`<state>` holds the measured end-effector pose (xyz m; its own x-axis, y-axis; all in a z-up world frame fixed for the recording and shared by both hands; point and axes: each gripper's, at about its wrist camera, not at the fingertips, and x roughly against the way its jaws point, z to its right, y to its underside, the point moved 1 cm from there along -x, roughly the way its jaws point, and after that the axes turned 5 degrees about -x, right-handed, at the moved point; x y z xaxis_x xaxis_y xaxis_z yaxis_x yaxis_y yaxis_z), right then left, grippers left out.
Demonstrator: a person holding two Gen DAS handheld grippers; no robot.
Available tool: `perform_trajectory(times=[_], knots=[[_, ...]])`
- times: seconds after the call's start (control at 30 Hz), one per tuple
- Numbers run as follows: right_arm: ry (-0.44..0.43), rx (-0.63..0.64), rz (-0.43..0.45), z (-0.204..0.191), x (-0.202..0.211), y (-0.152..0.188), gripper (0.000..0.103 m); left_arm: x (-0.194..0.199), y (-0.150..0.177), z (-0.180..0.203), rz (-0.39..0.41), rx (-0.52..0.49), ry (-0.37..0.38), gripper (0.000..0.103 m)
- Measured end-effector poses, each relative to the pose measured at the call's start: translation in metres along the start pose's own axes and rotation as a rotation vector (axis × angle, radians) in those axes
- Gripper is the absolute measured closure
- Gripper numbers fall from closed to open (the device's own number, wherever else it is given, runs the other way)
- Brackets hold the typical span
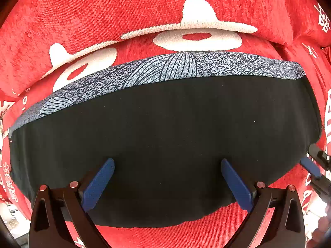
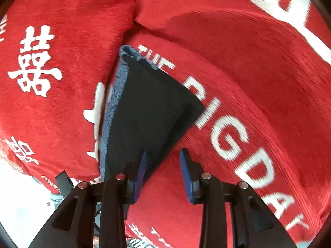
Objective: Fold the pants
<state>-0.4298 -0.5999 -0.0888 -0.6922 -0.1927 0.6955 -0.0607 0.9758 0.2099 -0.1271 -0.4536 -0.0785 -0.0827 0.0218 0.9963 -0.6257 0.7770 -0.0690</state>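
From my left wrist camera I see the pants (image 1: 165, 140) folded into a flat, compact black slab, smooth on top with almost no wrinkles, and along its far edge runs a grey-blue speckled band (image 1: 157, 70) printed with dark leaf and shell outlines. The bundle lies on a red cover (image 1: 128, 6) with large white shapes and white lettering, which looks like sofa cushions, though I cannot be sure. Its long axis runs left to right across my left view, with the printed band on the side away from me. My left gripper (image 1: 167, 183) is spread wide and released, its blue fingers (image 1: 98, 184) over the near part of the black cloth, holding nothing; whether they touch the cloth I cannot tell. At the right end of the bundle I can see the blue tip of the other tool. In the right wrist view the pants (image 2: 149, 111) stretch away from me toward the seam between cushions, the blue-grey edge on the left. My right gripper (image 2: 163, 173) is also parted and released, its left finger (image 2: 140, 175) at the near corner of the cloth, the other over red fabric.
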Motion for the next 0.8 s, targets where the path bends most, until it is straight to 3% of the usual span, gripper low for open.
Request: perform_trajectory(times=[0.13,0.33,0.37,0.4,0.43,0.5,0.6,0.7,0.77,0.8], knots=[[-0.043,0.039,0.047,-0.010,-0.006,-0.006,0.062,0.002,0.004,0.000,0.012,-0.002,-0.007,0.000],[-0.104,0.066,0.046,-0.027,-0.030,-0.014,0.060,0.001,0.007,0.001,0.015,-0.007,-0.005,0.000],[-0.118,0.034,0.040,-0.026,-0.031,-0.016,0.064,0.002,0.005,0.000,0.006,-0.008,-0.003,0.000],[-0.122,-0.004,0.030,-0.024,-0.033,-0.018,0.086,0.005,0.002,-0.002,0.002,-0.001,0.006,0.009],[-0.119,-0.048,0.017,-0.022,-0.034,-0.021,0.089,0.011,-0.003,-0.004,0.011,0.016,0.020,0.024],[-0.138,-0.047,0.019,-0.026,-0.030,-0.021,0.090,0.024,-0.015,-0.012,0.051,0.062,0.030,0.025],[-0.160,0.063,0.014,-0.048,-0.020,-0.015,0.090,0.030,-0.037,-0.015,0.102,0.095,0.020,0.025],[-0.189,0.127,0.017,-0.067,-0.014,-0.011,0.090,0.016,-0.054,-0.006,0.104,0.087,-0.015,0.025],[-0.191,0.172,0.018,-0.080,-0.012,-0.008,0.090,-0.003,-0.055,0.003,0.061,0.086,-0.025,0.024],[-0.190,0.197,0.012,-0.087,-0.012,-0.006,0.090,-0.004,-0.053,0.007,0.096,0.073,-0.052,0.022]])
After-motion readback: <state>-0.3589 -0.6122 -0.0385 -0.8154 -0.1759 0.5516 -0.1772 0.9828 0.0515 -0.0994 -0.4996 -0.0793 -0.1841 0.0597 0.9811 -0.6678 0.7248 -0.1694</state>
